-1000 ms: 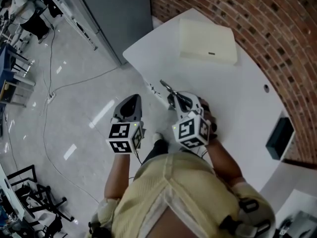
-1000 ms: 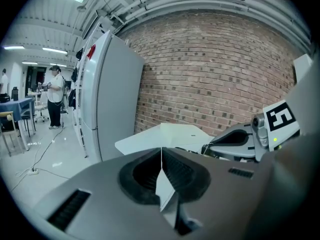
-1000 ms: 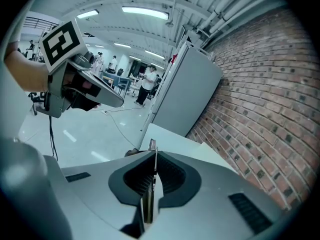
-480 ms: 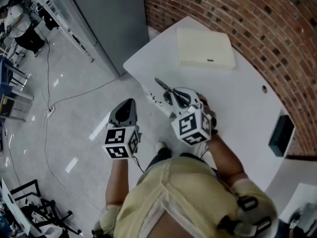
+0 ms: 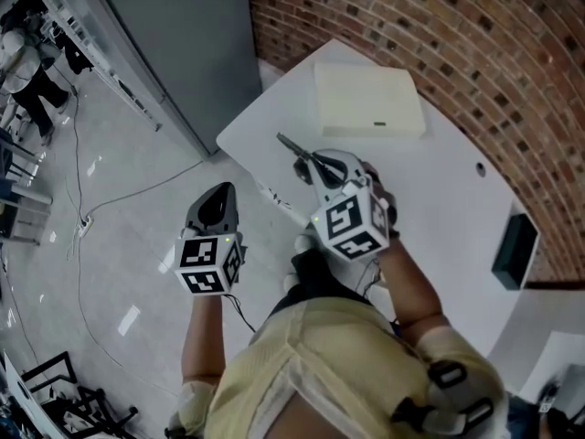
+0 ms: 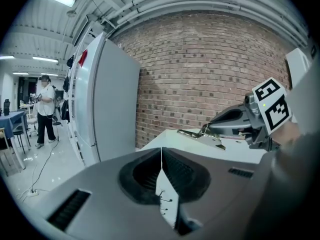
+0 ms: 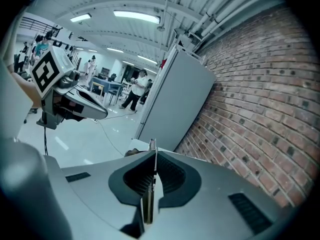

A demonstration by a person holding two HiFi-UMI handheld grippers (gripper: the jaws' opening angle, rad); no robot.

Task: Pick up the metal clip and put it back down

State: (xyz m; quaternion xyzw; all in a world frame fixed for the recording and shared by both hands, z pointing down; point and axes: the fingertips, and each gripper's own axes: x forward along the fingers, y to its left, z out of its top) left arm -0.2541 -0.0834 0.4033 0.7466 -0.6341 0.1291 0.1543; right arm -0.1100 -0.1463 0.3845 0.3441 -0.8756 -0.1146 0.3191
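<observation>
The right gripper [image 5: 315,165] is clamped on the metal clip [image 5: 291,144], holding it over the white table [image 5: 448,208] near its left edge. The left gripper [image 5: 218,199], jaws together and empty, hangs left of the table, over the floor [image 5: 110,245].

The thin, shiny metal clip [image 5: 297,149] is pinched in the right gripper [image 5: 313,163], poking out over the white table [image 5: 439,199].
</observation>
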